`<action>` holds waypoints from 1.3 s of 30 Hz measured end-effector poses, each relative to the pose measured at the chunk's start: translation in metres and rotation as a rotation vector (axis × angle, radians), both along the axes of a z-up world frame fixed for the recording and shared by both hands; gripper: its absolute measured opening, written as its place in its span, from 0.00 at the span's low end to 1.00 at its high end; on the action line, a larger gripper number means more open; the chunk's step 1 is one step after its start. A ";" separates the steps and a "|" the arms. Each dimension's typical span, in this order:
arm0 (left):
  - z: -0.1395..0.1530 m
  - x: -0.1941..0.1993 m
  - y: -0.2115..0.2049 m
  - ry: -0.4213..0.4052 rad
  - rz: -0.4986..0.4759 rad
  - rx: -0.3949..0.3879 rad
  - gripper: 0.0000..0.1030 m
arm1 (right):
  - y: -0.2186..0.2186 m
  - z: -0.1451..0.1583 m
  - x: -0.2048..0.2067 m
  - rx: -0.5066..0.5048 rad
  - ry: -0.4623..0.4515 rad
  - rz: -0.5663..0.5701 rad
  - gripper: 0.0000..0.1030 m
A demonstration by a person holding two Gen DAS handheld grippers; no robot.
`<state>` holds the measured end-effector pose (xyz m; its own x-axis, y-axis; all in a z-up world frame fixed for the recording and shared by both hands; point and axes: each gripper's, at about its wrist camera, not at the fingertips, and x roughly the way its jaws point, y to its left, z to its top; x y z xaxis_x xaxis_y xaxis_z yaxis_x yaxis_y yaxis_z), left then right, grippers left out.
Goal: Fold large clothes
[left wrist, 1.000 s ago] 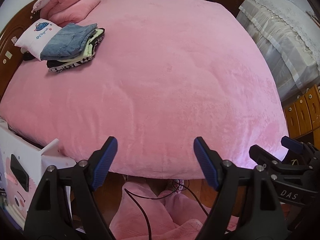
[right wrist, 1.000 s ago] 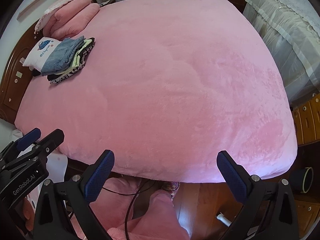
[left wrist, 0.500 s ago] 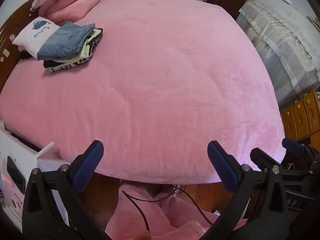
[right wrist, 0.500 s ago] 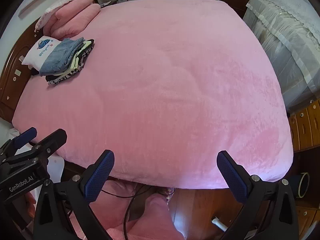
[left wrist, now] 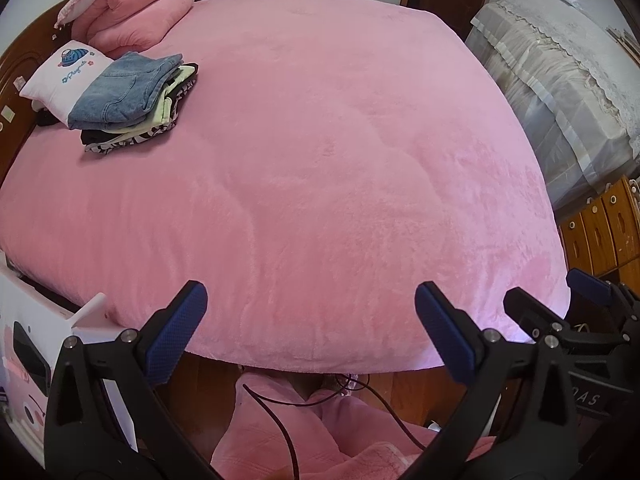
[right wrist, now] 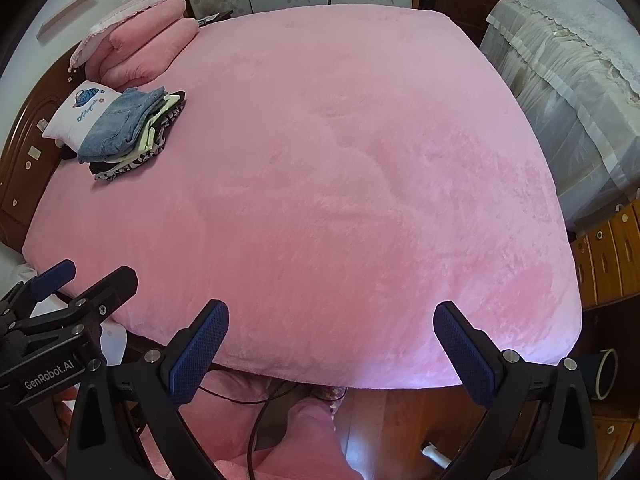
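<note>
A stack of folded clothes (left wrist: 132,104), blue jeans on top, lies at the far left of the pink bed (left wrist: 320,160), partly on a white cushion (left wrist: 60,76). It also shows in the right wrist view (right wrist: 128,132). My left gripper (left wrist: 310,332) is open and empty above the bed's near edge. My right gripper (right wrist: 330,346) is open and empty, also at the near edge. Each gripper shows at the side of the other's view, the right one (left wrist: 592,320) and the left one (right wrist: 60,300). No unfolded garment lies on the bed.
Pink pillows (left wrist: 132,12) lie at the head end, by a wooden headboard (right wrist: 24,152). A covered piece of furniture (left wrist: 560,80) and wooden drawers (left wrist: 600,228) stand to the right. A white box (left wrist: 36,352) is at the lower left. A black cable (left wrist: 280,420) crosses my pink-clad legs.
My left gripper's jaws have opened wider. Both grippers have drawn back slightly from the bed, with the view tilting up a little.
</note>
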<state>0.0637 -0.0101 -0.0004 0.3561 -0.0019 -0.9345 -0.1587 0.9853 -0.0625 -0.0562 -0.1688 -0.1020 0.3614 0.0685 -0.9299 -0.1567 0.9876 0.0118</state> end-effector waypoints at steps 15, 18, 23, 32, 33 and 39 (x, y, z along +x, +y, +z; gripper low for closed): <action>0.001 0.000 -0.004 -0.002 -0.018 -0.016 0.99 | -0.007 -0.003 0.004 -0.005 0.015 -0.020 1.00; 0.000 -0.001 -0.003 -0.003 -0.021 -0.031 0.99 | -0.007 -0.003 0.005 -0.007 0.015 -0.018 1.00; 0.001 -0.002 -0.003 -0.011 -0.028 -0.044 0.99 | -0.005 -0.004 0.003 -0.012 0.016 -0.013 1.00; 0.005 -0.002 -0.005 -0.018 -0.037 -0.009 0.99 | -0.004 -0.006 0.003 -0.011 0.019 -0.012 1.00; 0.005 -0.003 -0.007 -0.019 -0.038 -0.006 0.99 | -0.005 -0.006 0.003 -0.010 0.021 -0.012 1.00; 0.006 -0.001 -0.009 -0.021 -0.049 -0.002 0.99 | -0.006 -0.007 0.004 -0.009 0.021 -0.013 1.00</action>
